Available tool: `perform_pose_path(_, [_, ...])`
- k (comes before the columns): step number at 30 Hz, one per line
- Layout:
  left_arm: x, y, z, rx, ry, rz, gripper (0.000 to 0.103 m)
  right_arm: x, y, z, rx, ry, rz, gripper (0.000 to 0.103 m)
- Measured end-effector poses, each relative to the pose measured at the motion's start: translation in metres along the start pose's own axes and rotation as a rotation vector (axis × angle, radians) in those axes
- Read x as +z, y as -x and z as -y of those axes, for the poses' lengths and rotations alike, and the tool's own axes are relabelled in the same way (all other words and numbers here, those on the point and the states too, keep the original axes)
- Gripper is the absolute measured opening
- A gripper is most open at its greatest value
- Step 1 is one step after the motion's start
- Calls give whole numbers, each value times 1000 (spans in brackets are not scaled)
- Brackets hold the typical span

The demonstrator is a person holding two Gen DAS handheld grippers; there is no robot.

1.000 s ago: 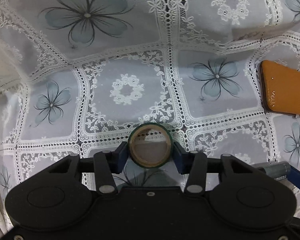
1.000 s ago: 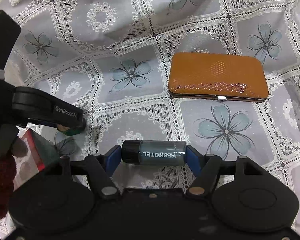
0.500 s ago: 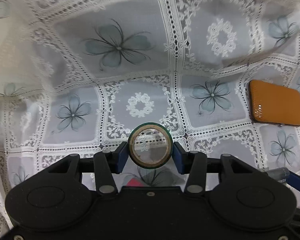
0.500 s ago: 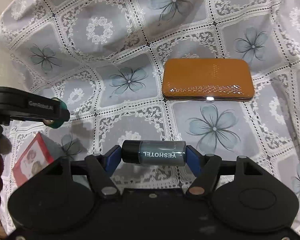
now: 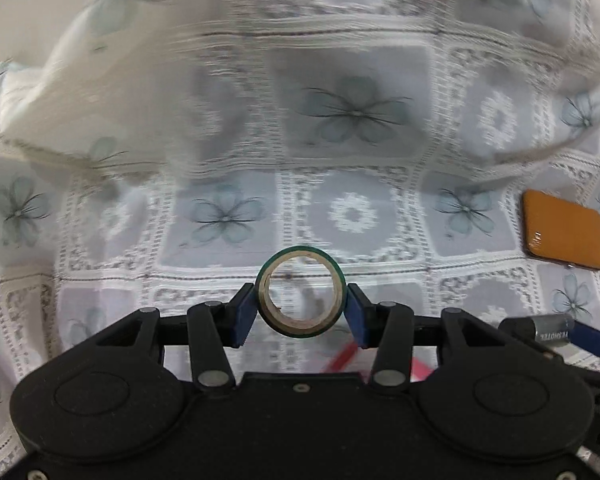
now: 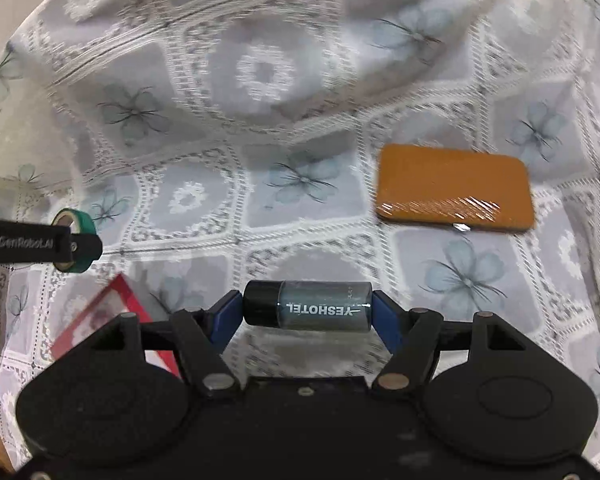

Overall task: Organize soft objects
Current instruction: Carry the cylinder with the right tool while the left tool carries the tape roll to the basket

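My left gripper (image 5: 301, 312) is shut on a green tape roll (image 5: 300, 322), held upright above the lace flowered cloth (image 5: 352, 216). In the right wrist view the same tape roll (image 6: 80, 226) shows at the far left, clamped by the left gripper (image 6: 70, 246). A small grey bottle (image 6: 308, 306) with a black cap and the print YESHOTEL lies crosswise between the blue pads of my right gripper (image 6: 307, 312), which is shut on its two ends. That bottle (image 5: 550, 326) also peeks in at the lower right of the left wrist view.
An orange flat case (image 6: 454, 188) lies on the cloth to the right, seen also as the orange case (image 5: 562, 234) in the left wrist view. A red-edged card packet (image 6: 100, 320) lies at the lower left. The cloth rises in folds at the back.
Both grippers have risen with their loads; the cloth and orange case look smaller and farther. The left view has swung, and the red packet now shows more under the grippers.
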State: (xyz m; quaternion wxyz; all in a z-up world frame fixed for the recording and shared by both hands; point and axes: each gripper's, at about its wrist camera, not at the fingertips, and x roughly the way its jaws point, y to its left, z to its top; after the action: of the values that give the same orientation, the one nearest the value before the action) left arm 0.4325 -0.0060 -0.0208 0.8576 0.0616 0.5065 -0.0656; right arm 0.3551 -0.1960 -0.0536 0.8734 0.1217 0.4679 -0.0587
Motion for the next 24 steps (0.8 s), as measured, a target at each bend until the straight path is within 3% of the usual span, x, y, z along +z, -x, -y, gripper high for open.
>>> perform_pose_path(13, [-36, 8, -90, 53, 146, 49, 47, 20, -7, -115, 88, 170, 78, 69])
perform_pose_path(24, [-99, 56, -130, 139, 252, 124, 47, -22, 37, -187, 252, 366, 110, 69])
